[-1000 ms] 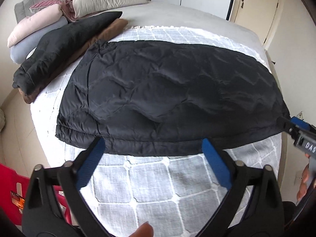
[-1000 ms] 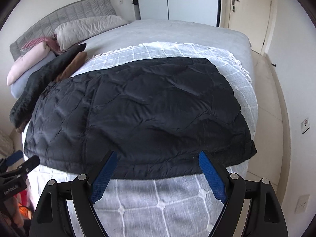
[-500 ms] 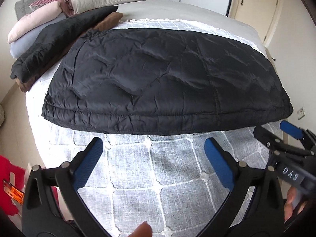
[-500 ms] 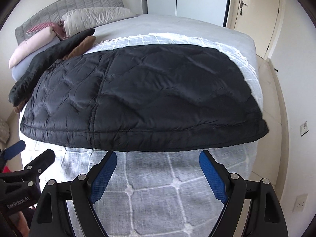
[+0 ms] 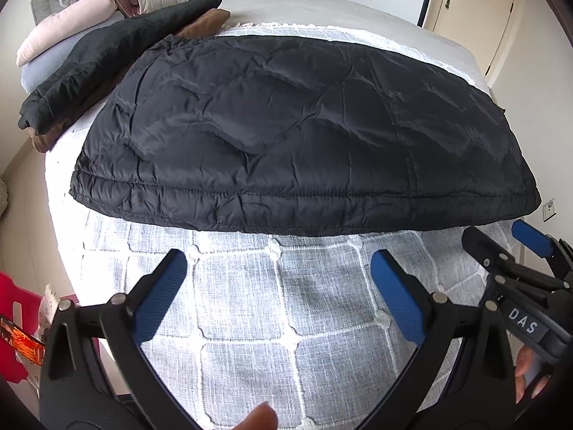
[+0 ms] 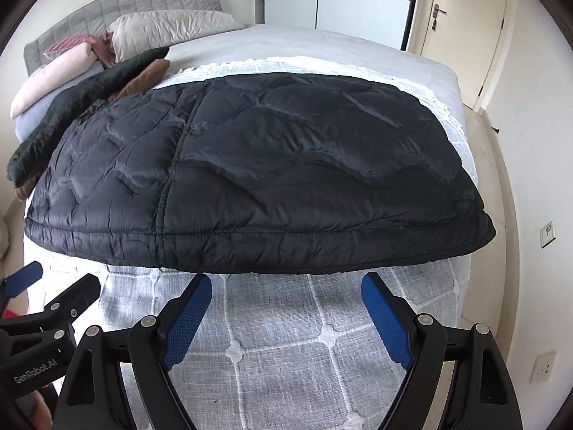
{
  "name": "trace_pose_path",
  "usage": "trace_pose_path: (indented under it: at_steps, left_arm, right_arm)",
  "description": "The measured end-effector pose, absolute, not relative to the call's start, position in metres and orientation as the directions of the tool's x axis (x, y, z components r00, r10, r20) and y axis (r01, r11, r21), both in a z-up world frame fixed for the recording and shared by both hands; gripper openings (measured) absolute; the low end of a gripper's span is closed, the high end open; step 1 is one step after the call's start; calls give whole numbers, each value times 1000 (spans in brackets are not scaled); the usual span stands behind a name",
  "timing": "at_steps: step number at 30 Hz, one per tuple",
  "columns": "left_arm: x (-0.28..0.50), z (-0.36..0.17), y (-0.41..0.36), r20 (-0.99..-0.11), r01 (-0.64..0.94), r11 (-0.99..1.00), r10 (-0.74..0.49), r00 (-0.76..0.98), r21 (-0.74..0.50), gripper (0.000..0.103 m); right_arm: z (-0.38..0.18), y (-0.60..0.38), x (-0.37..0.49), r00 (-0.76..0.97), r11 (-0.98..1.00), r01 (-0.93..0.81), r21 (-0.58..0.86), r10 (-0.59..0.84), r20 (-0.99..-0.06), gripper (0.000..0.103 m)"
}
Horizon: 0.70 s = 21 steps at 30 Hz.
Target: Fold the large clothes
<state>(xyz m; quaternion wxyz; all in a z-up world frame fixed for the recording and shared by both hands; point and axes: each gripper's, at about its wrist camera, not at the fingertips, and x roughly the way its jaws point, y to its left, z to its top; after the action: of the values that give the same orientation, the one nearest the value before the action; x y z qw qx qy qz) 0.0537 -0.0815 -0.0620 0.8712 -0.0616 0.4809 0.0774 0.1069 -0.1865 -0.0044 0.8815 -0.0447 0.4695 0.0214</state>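
A large black quilted jacket (image 5: pixel 293 132) lies spread flat across the bed, its stitched hem facing me; it also shows in the right wrist view (image 6: pixel 258 182). My left gripper (image 5: pixel 279 268) is open and empty, a short way in front of the hem over the white checked blanket (image 5: pixel 272 308). My right gripper (image 6: pixel 286 294) is open and empty, its fingertips just short of the hem. The right gripper also shows at the right edge of the left wrist view (image 5: pixel 515 247), and the left gripper at the left edge of the right wrist view (image 6: pixel 53 286).
A folded dark garment (image 5: pixel 107 57) on a brown one (image 5: pixel 204 23) lies at the bed's left side, with pillows (image 5: pixel 68 25) at the grey headboard (image 6: pixel 118 10). A door (image 6: pixel 462 25) and wardrobe stand behind. Red items (image 5: pixel 14 326) sit at the lower left.
Both grippers have pulled back from the jacket's hem toward me, open and empty. The jacket lies flatter, with more of the checked blanket showing in front of it.
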Motion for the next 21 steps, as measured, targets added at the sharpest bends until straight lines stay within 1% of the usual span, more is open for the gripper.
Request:
trace_pose_path:
  at_steps: [21]
  left_arm:
    - [55,-66,-85,-855,-179,984,75,513,-21,102]
  right_arm:
    - [-7,-186,108,554,995,-83,-61,-5,-832,87]
